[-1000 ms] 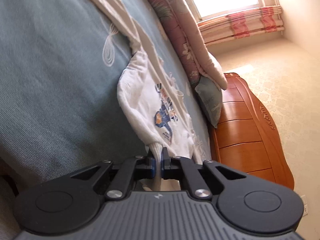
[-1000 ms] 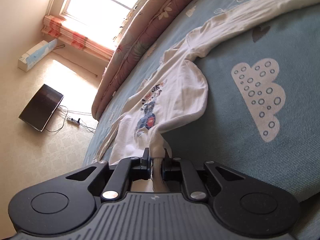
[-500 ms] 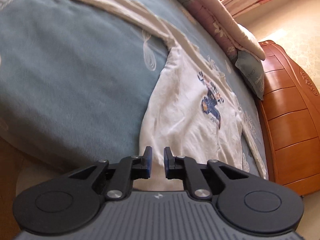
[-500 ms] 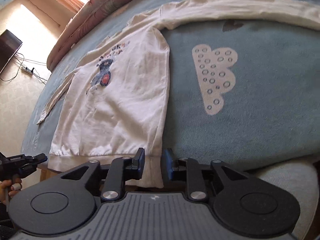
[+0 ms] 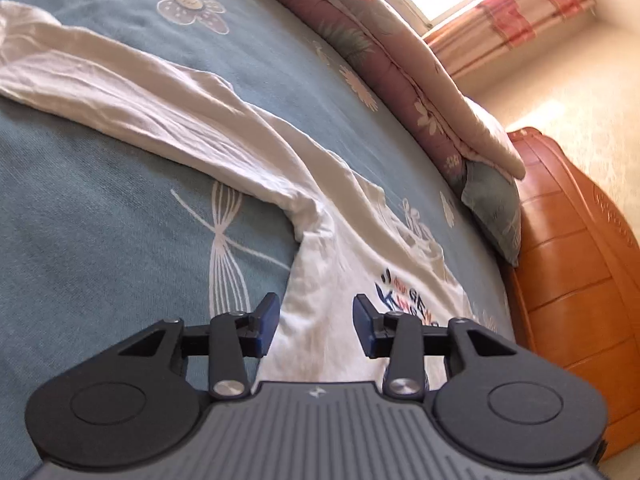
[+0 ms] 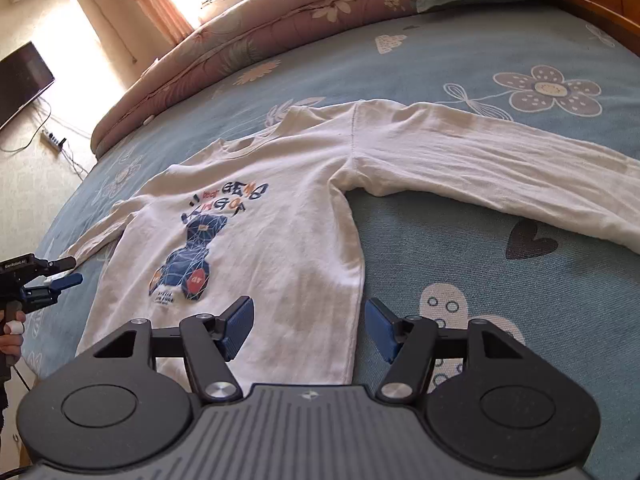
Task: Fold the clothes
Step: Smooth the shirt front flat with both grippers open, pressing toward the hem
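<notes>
Lying flat and front-up on the blue patterned bedspread (image 6: 460, 60) was the white long-sleeved shirt (image 6: 280, 216), hem toward the bed's near edge and collar toward the rolled pink quilt (image 6: 248, 36) along the far edge. One sleeve (image 6: 500, 160) ran straight out toward the headboard side; the other sleeve (image 6: 96, 236) trailed toward the bed's opposite edge. Right gripper (image 6: 308, 328) hovered over the hem near the shirt's side seam, jaws opening, blue pads clear of the fabric and nothing pinched. Left gripper (image 5: 314, 322) sat over the shirt body just below the armpit, jaws also opening, cloth beneath the gap but not clamped; the right wrist view showed it (image 6: 66, 270) at the shirt's far side, held by a hand (image 6: 10, 340). Green pillow (image 5: 492, 208) was against the wooden headboard (image 5: 568, 272). Dark TV screen (image 6: 20, 80) and power strip (image 6: 52, 138) were on the floor side.
</notes>
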Available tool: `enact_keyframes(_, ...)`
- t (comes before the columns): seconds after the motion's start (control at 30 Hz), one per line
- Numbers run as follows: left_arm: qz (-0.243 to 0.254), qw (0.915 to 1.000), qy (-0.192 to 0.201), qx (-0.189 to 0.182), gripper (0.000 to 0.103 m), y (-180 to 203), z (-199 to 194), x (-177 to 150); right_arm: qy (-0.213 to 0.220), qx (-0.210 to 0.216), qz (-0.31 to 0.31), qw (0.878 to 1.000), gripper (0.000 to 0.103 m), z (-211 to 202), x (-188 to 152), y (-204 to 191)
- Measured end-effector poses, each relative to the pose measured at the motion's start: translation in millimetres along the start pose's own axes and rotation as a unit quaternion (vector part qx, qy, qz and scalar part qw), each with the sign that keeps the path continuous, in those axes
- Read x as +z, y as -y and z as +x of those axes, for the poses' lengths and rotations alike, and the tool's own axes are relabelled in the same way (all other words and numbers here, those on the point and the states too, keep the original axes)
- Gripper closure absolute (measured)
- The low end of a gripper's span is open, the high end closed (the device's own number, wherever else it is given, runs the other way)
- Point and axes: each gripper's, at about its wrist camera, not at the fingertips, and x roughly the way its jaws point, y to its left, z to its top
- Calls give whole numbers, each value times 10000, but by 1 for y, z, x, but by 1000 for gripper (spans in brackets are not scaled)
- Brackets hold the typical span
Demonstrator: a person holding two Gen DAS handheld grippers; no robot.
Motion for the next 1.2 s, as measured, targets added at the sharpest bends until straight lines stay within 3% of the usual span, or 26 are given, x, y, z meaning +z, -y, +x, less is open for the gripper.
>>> enact_keyframes(0.17, -960, 9945, -119, -410, 54, -34, 44, 22, -73, 16, 225, 9997, 33, 24, 4, 16)
enact_keyframes(0.33, -1012, 9927, 45, -648, 54, -36, 69, 38, 5, 141, 393, 9991, 27, 47, 19, 30)
enact_keyframes(0.5, -654, 9970, 281, -315, 55, -24, 82, 52, 335, 153, 590, 9976, 24, 67, 45, 36)
enact_keyframes(0.67, -359, 9954, 805, 367, 56, -25, 66, 78, 702, -526, 614, 9943, 24, 76, 70, 44)
enact_keyframes(0.8, -350, 9989, 261, 192, 55, -22, 56, 71, 523, -622, 652, 9946, 24, 74, 75, 46)
enact_keyframes(0.93, -35, 9986, -501, -188, 51, -5, 52, 37, 294, -116, 364, 9988, 23, 59, 57, 19)
enact_keyframes(1.03, 13, 9987, -483, -184, 51, -4, 55, 25, 267, -19, 81, 9996, 23, 56, 45, 0)
enact_keyframes(1.13, -588, 9965, -400, -448, 52, -17, 60, 29, 180, -5, 102, 9998, 23, 63, 41, -5)
enact_keyframes(1.2, -358, 9991, -152, -155, 53, -6, 56, 31, 230, -145, 120, 9996, 23, 63, 40, -8)
